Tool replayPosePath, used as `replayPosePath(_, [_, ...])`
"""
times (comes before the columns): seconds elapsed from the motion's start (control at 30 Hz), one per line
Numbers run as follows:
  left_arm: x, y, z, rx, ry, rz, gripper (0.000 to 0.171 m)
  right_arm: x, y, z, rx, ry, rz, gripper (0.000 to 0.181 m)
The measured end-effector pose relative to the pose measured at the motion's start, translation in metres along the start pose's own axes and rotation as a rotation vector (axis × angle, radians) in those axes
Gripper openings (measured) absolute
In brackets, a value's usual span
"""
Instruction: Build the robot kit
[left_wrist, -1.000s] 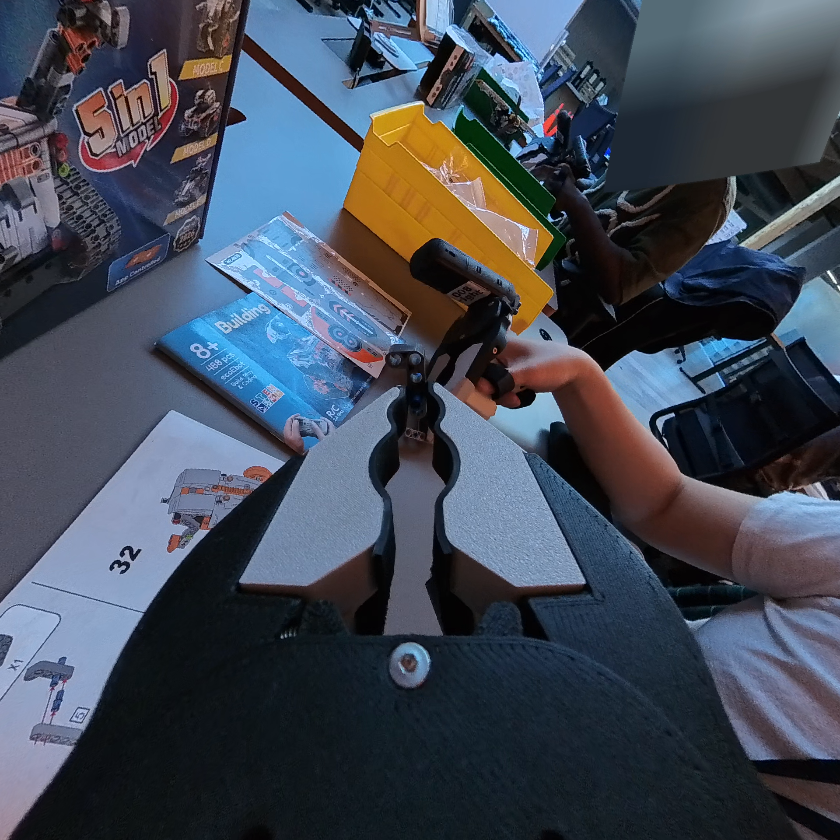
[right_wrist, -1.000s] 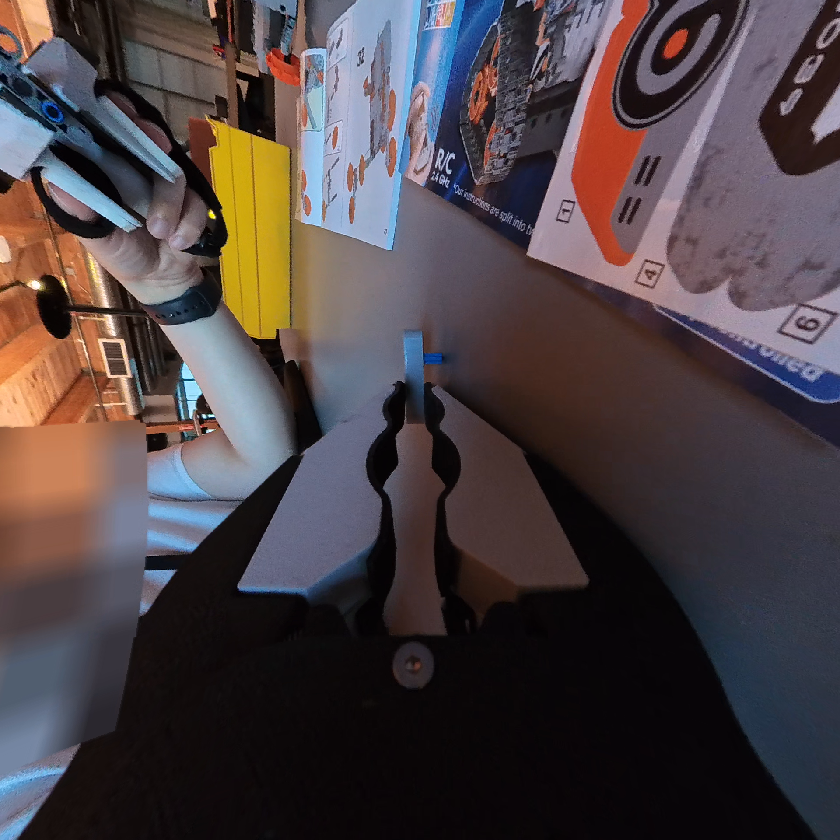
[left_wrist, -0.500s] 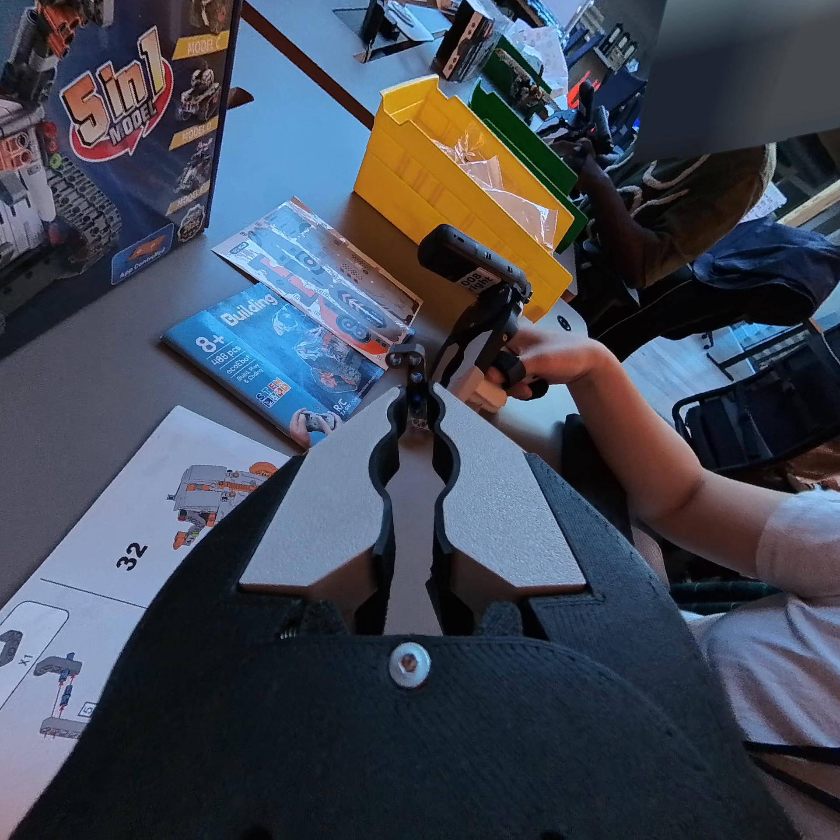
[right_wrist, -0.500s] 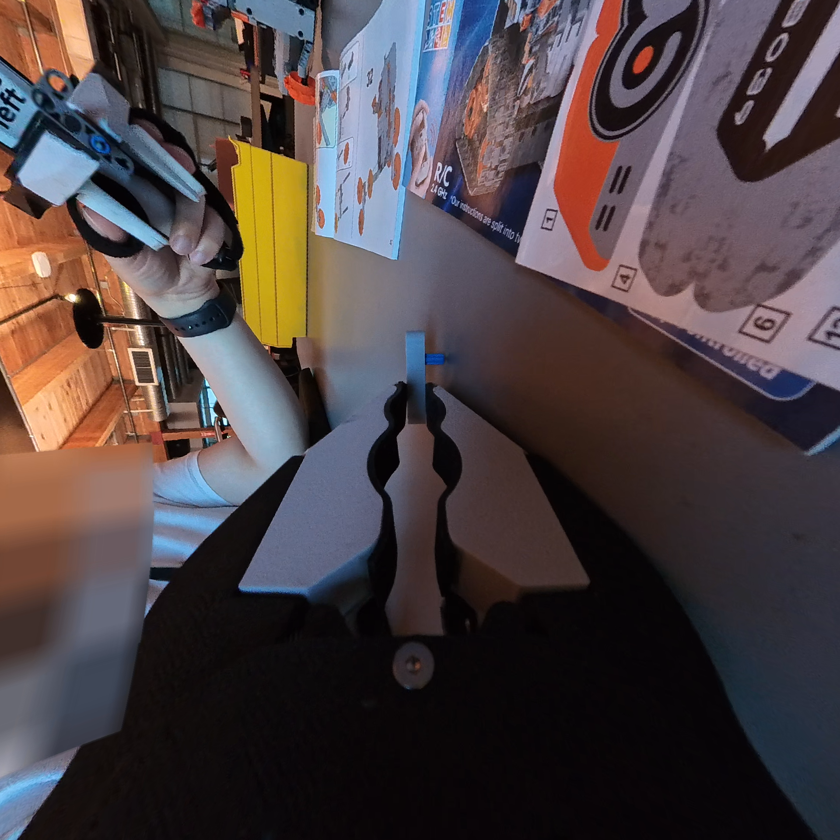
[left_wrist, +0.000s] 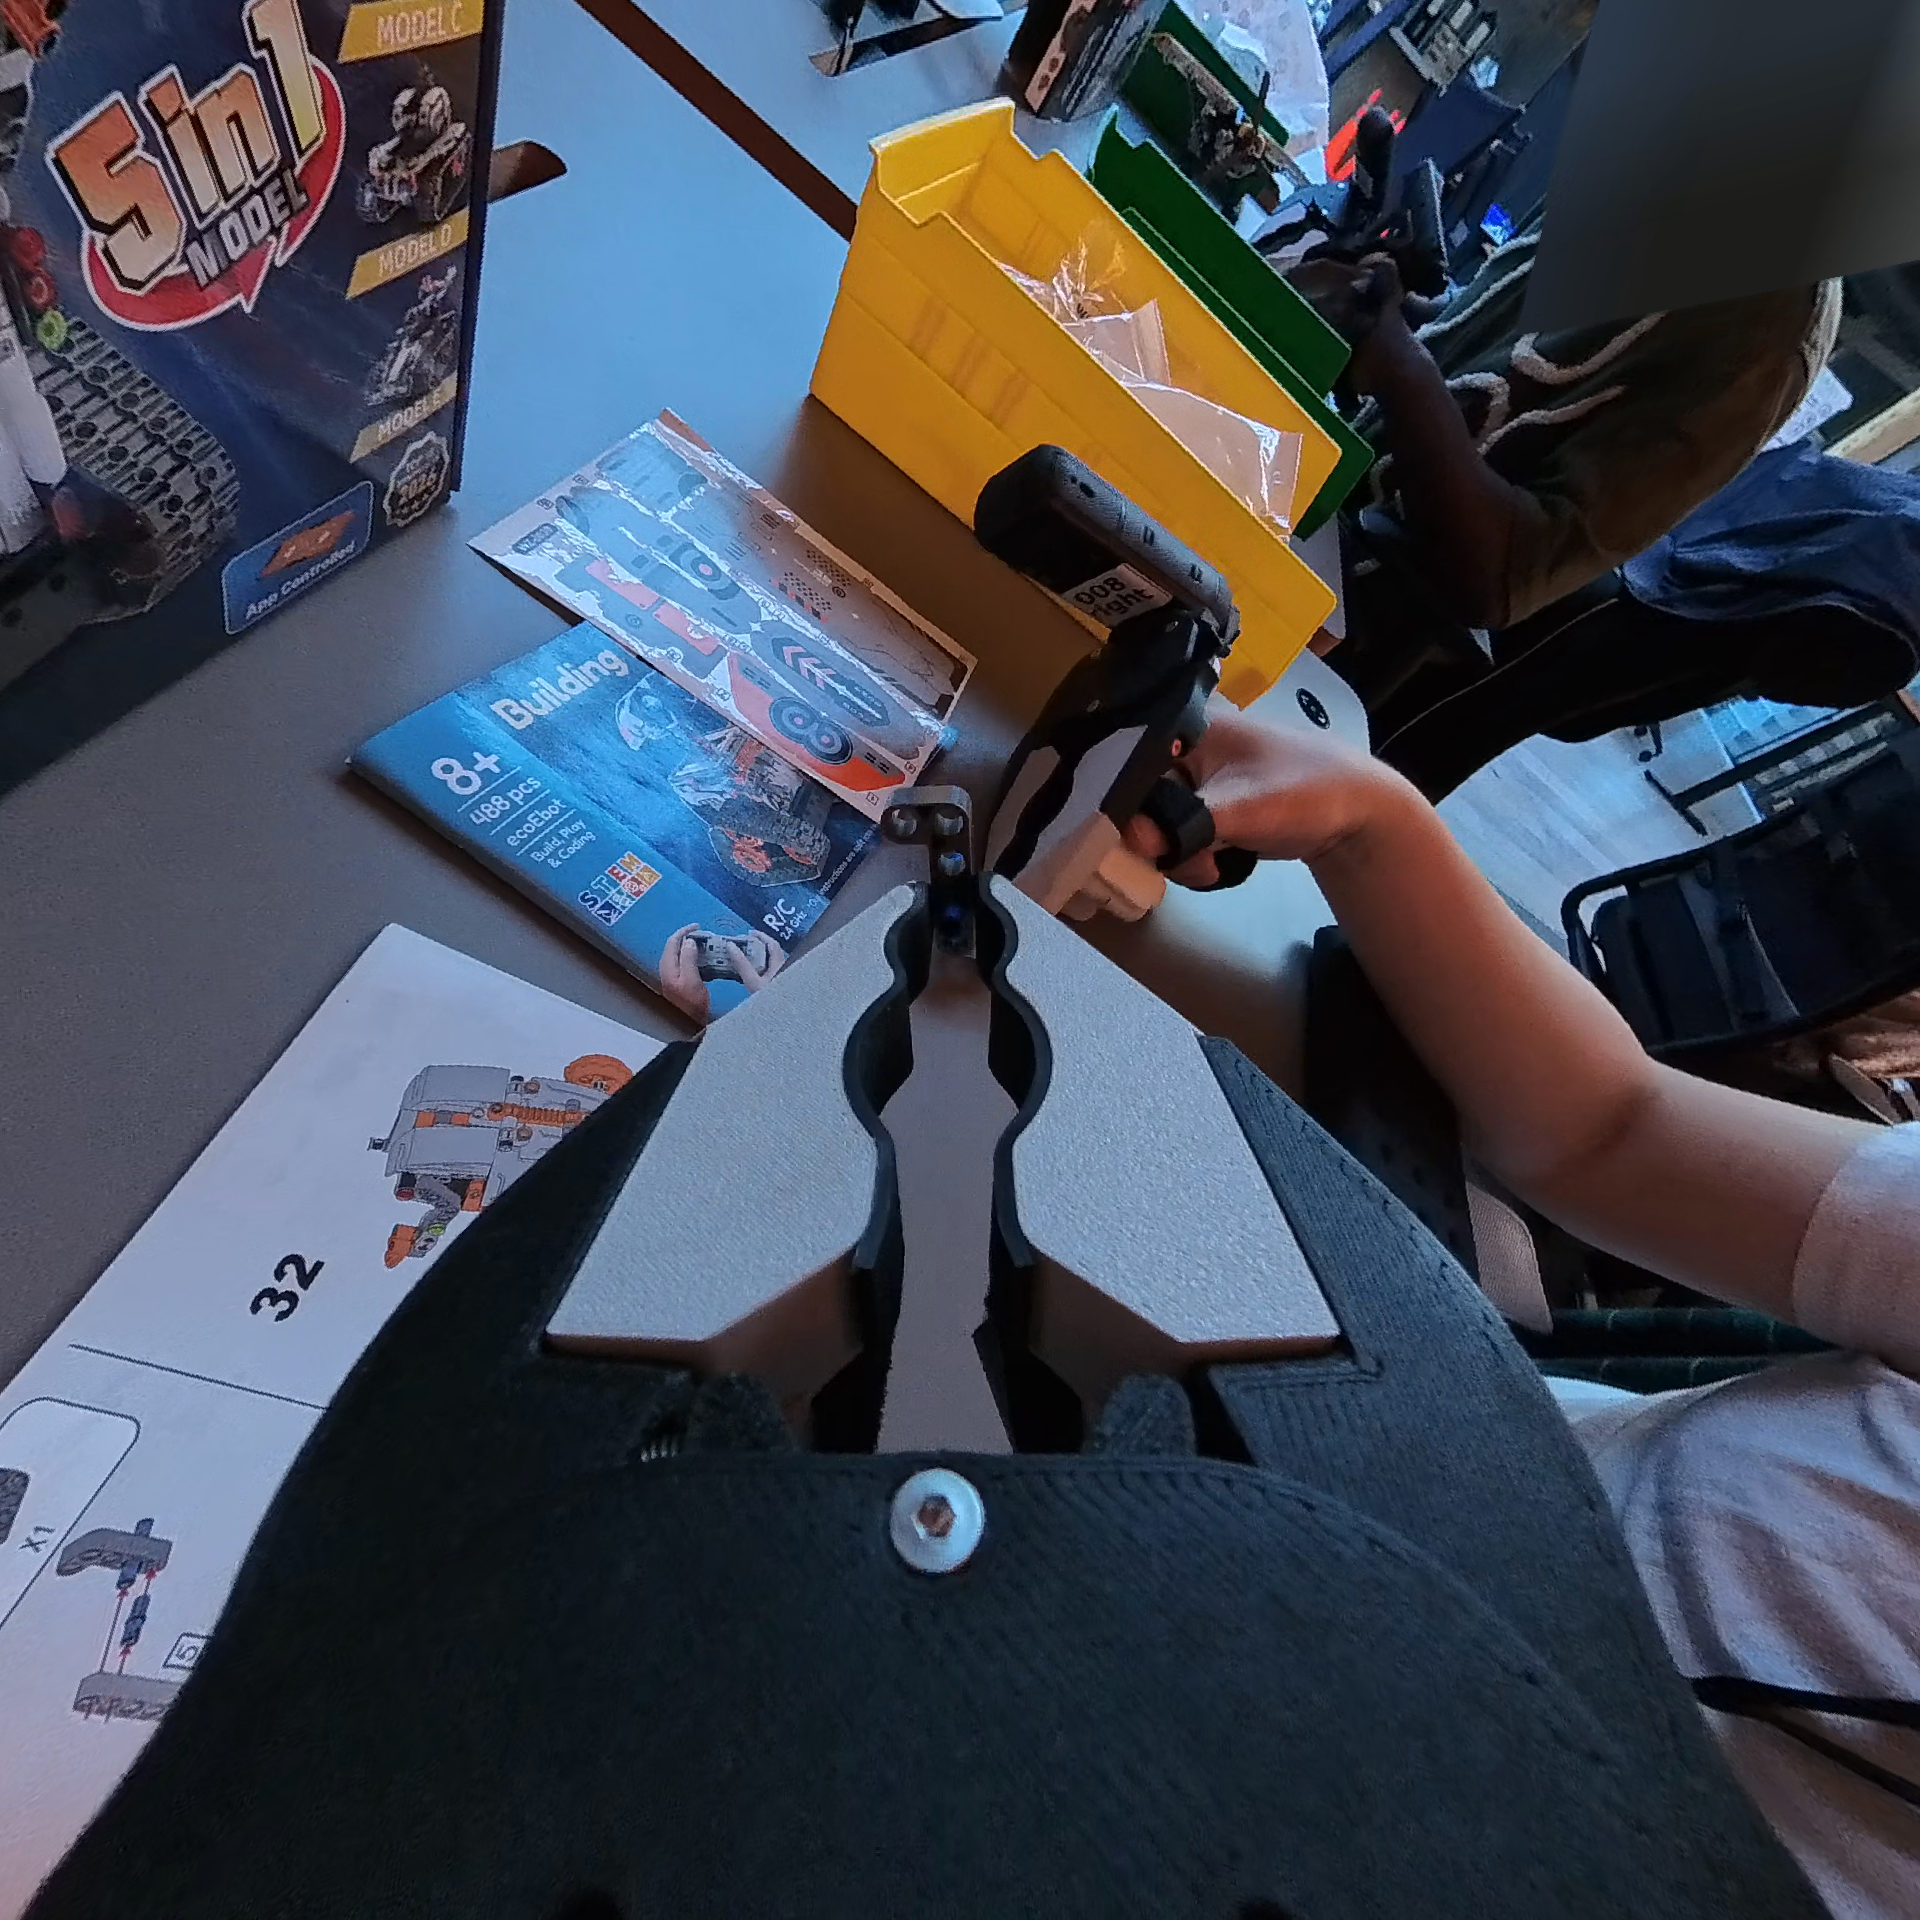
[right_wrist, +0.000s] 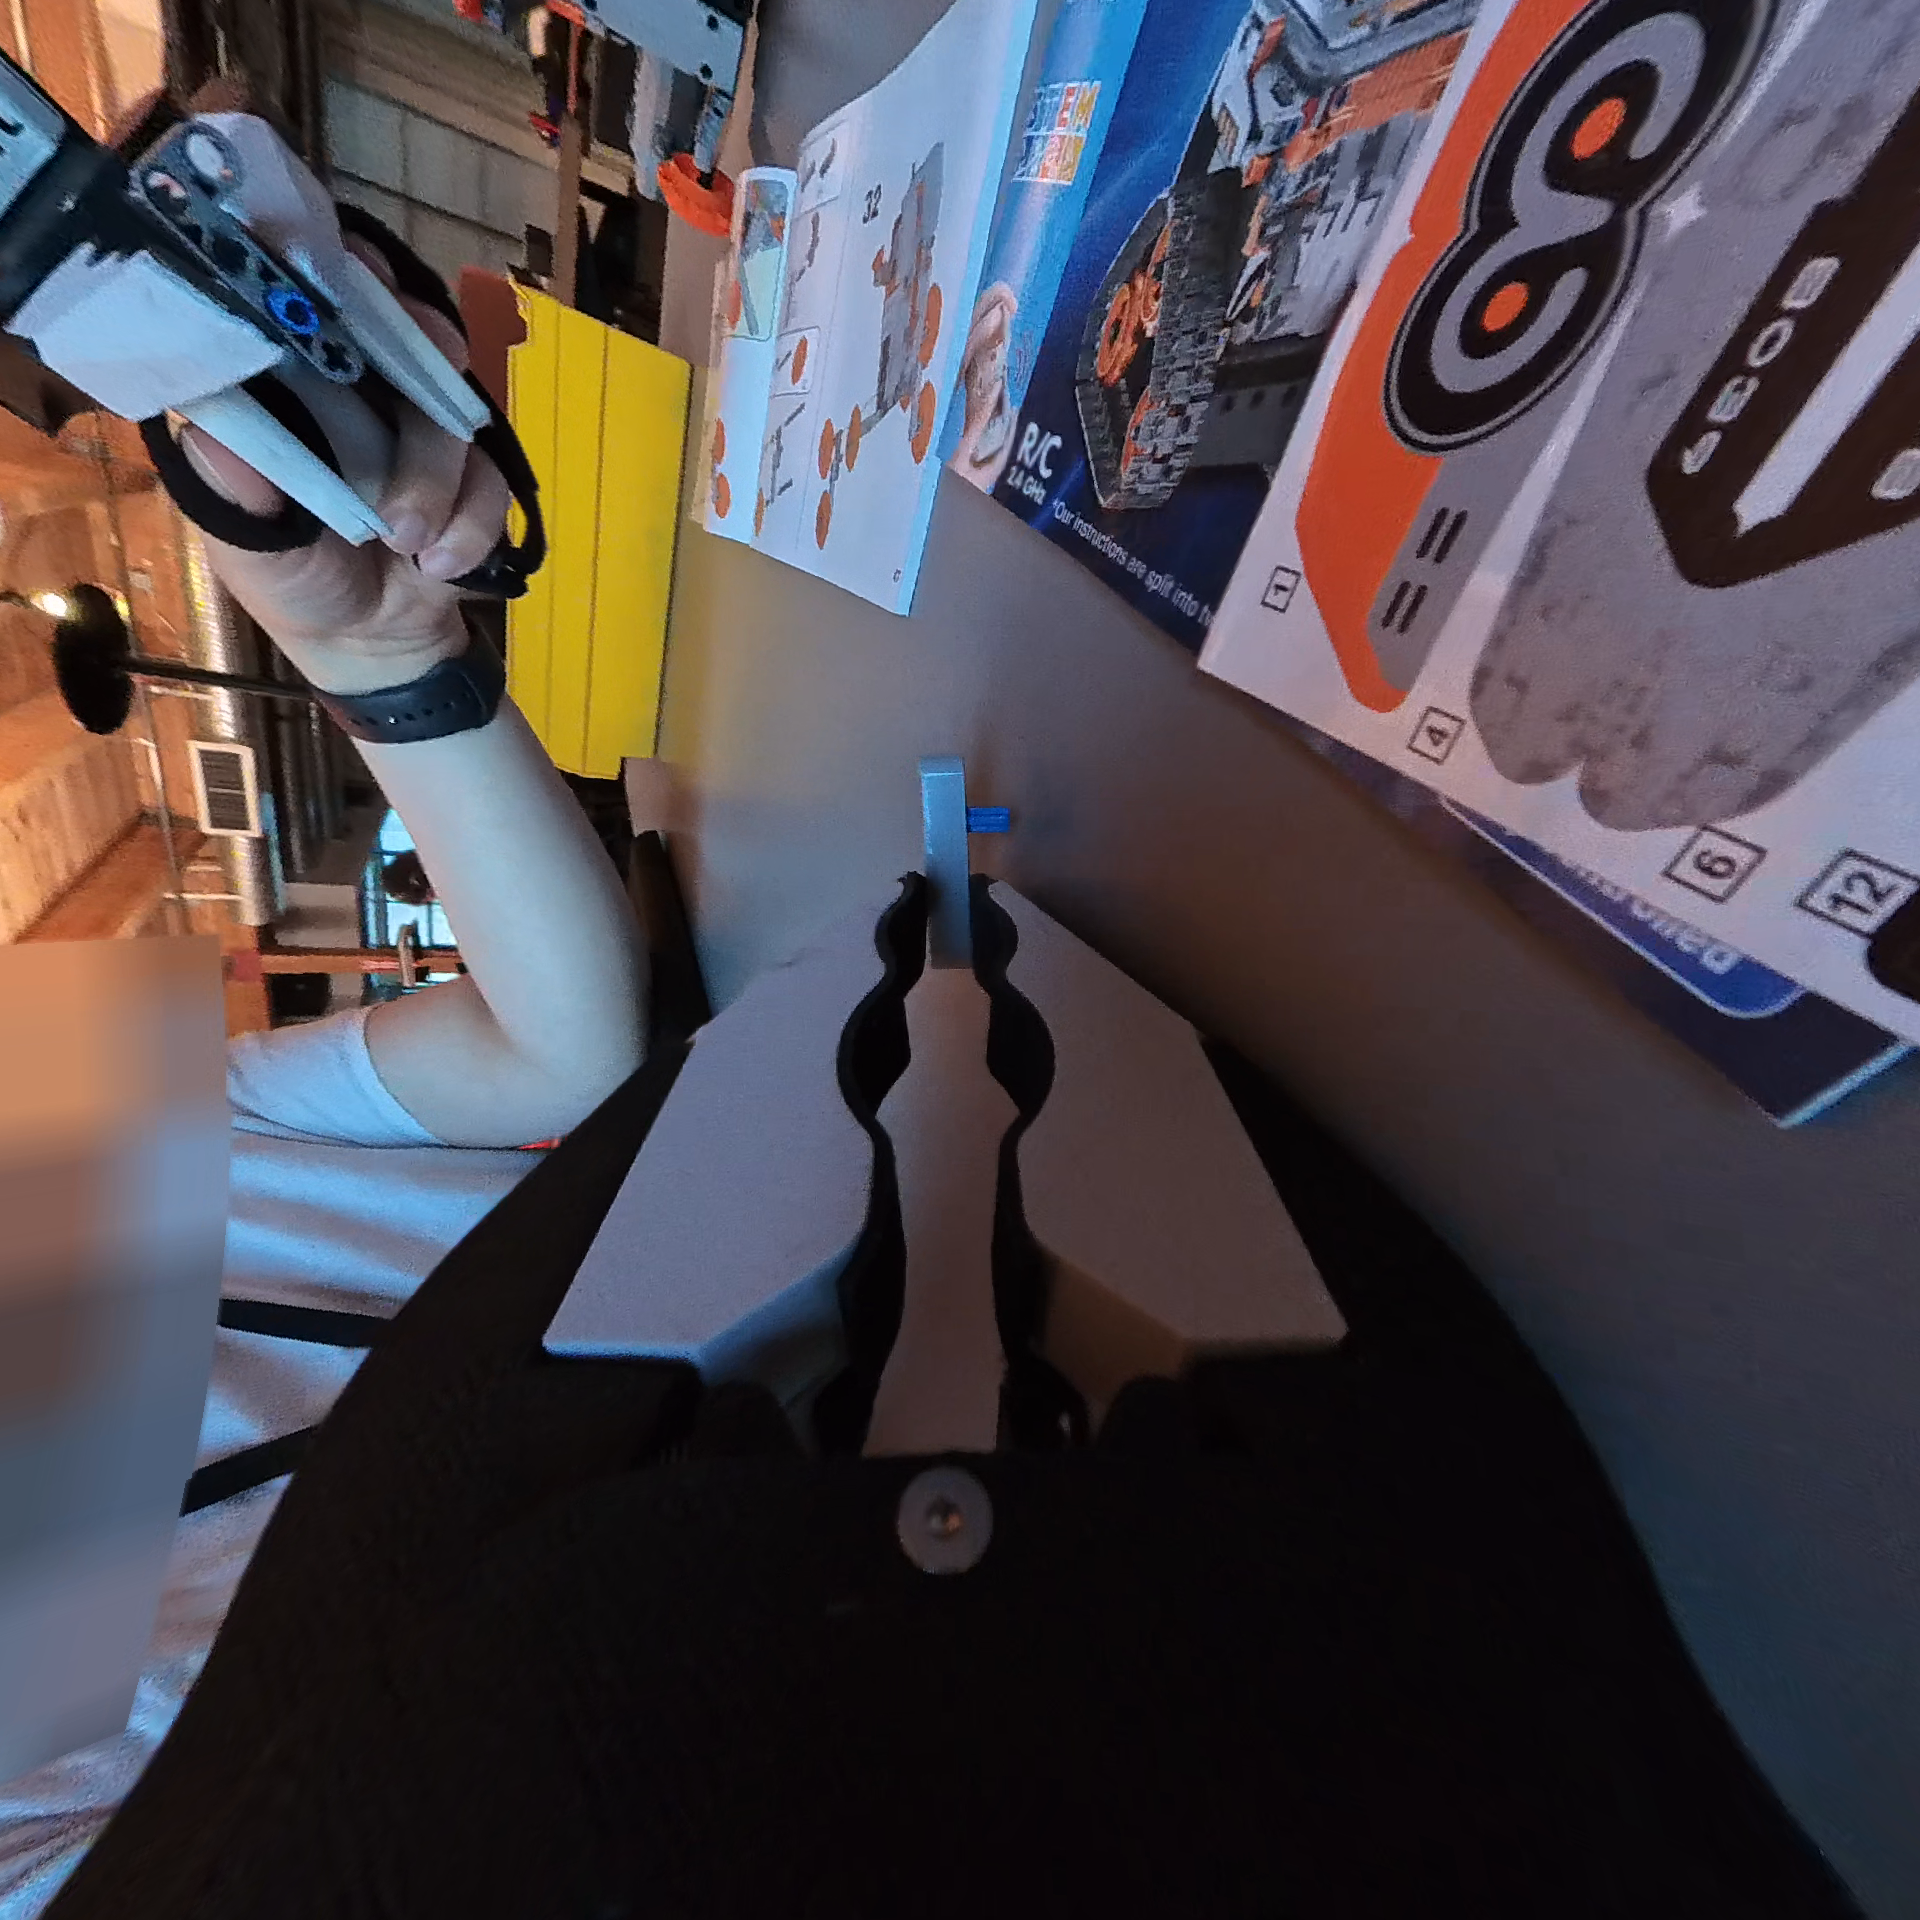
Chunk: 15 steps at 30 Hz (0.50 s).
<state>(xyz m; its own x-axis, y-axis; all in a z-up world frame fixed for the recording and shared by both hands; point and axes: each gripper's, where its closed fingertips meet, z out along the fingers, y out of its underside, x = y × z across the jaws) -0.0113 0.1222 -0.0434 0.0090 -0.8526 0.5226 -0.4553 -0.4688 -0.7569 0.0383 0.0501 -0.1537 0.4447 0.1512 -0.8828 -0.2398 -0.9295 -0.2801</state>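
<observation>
- Two grippers in view, each clamped on a small building part.
- Left gripper (left_wrist: 948, 914): jaws pinched on a dark grey beam (left_wrist: 935, 831) with round holes and a blue pin; the beam stands out past the fingertips at frame centre, above the grey table (left_wrist: 644, 260). In the right wrist view the same gripper (right_wrist: 260, 312) sits upper left, held in a hand (right_wrist: 343, 582) with a black wristband (right_wrist: 416, 707).
- Right gripper (right_wrist: 948, 914): jaws pinched on a light grey piece (right_wrist: 943, 852) seen edge-on, with a blue pin (right_wrist: 987, 819) projecting to the right, toward the tabletop (right_wrist: 1351, 1039). In the left wrist view this gripper (left_wrist: 1081, 862) lies centre right, just beside the beam, its fingertips hidden there.
- Blue booklet (left_wrist: 623, 800): flat on the table, centre left, partly under a sticker sheet (left_wrist: 727, 603).
- Open manual (left_wrist: 260, 1299): lower left, partly hidden behind the left gripper.
- Toy box (left_wrist: 229, 291): upright, upper left.
- Yellow bin (left_wrist: 987, 343): upper centre, holding a clear plastic bag (left_wrist: 1164, 364); a green bin (left_wrist: 1226, 260) stands just behind it.
- Second person (left_wrist: 1558, 395): seated, upper right, beyond the bins.
</observation>
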Motion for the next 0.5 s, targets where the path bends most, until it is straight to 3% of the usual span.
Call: replayPosePath(0.5, [-0.0006,-0.0035,-0.0048,0.021,0.0,-0.003,0.004,0.0007,-0.0025,-0.001,0.022,-0.026,0.047,0.008])
